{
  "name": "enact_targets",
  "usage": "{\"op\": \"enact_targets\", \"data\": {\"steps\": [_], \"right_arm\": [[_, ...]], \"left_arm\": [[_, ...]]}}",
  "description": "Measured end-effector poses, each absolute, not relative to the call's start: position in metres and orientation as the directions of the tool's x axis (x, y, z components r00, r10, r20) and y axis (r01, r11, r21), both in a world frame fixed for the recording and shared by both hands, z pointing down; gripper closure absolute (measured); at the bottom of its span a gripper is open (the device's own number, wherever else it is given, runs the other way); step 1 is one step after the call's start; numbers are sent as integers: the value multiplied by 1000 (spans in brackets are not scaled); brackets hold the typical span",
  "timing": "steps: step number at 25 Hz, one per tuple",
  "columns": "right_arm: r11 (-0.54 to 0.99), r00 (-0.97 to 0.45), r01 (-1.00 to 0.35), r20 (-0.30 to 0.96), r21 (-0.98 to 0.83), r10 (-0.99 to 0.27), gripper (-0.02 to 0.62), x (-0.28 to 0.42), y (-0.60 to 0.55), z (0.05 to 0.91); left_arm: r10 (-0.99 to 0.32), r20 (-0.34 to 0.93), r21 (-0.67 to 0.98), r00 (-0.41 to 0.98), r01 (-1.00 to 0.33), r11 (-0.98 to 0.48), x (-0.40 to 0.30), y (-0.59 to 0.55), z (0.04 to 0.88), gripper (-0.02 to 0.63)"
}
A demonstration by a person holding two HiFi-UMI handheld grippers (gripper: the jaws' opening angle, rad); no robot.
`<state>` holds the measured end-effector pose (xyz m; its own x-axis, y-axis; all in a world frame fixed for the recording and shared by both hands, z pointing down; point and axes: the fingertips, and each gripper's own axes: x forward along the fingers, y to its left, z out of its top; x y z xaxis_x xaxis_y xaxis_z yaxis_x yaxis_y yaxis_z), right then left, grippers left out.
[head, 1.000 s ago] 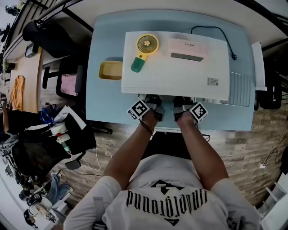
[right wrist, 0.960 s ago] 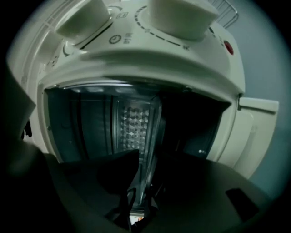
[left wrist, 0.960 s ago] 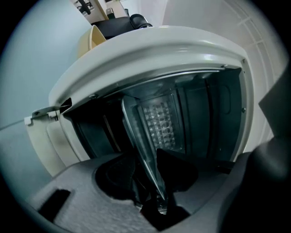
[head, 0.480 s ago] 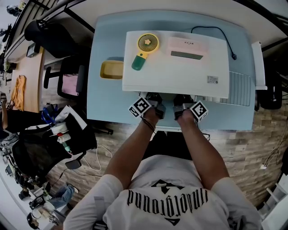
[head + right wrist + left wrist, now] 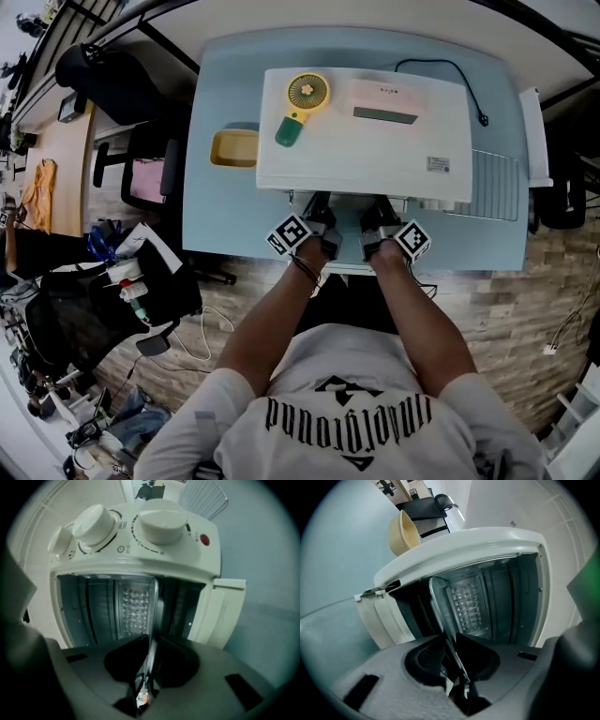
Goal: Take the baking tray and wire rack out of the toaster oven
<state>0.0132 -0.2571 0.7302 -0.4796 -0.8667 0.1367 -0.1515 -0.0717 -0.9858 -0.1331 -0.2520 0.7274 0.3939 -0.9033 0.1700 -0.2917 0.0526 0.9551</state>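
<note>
- Jaws of the left tool [image 5: 450,651] are closing on the front rim of the thin silver metal baking tray [image 5: 438,605]; the rim is seen between the dark pads and is touched by them.
- The right tool [image 5: 151,648] is clenched on the same rim further to the right, with the tray's edge pinched between its two pads.
- The tray is seen edge-on in both gripper views and is lodged inside the open cavity of the white box-shaped toaster oven [image 5: 366,141], with only its front edge reached at the mouth.
- The oven's white door [image 5: 220,609] is swung open, and three round white knobs [image 5: 159,520] are shown on the control panel.
- The oven is set on the light blue table [image 5: 220,220], and both tools are held side by side at its front, gripped in the person's hands.
- The silver wire rack [image 5: 497,183] is laid flat on the table just to the right of the oven, outside it.
- A yellow handheld fan with a green handle [image 5: 302,103] and a flat pink rectangular box [image 5: 389,101] are laid on the oven's top.
- A shallow yellow rectangular dish [image 5: 233,147] is placed on the table just beside the oven's left side.
- A black cable [image 5: 464,77] is run across the table behind the oven.
</note>
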Motion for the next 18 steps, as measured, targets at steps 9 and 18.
{"op": "enact_targets", "data": {"steps": [9,18], "right_arm": [[-82,-500,-174,160,-981,-851,528,16,-217,733],[-79,-492,-207,174,-975,-853,528,18,-181,732]], "left_arm": [[-871,182,956,456,-290,48,-129,-212,728,535],[-830,179,960,528,-280,29,-128,-176,727,537]]}}
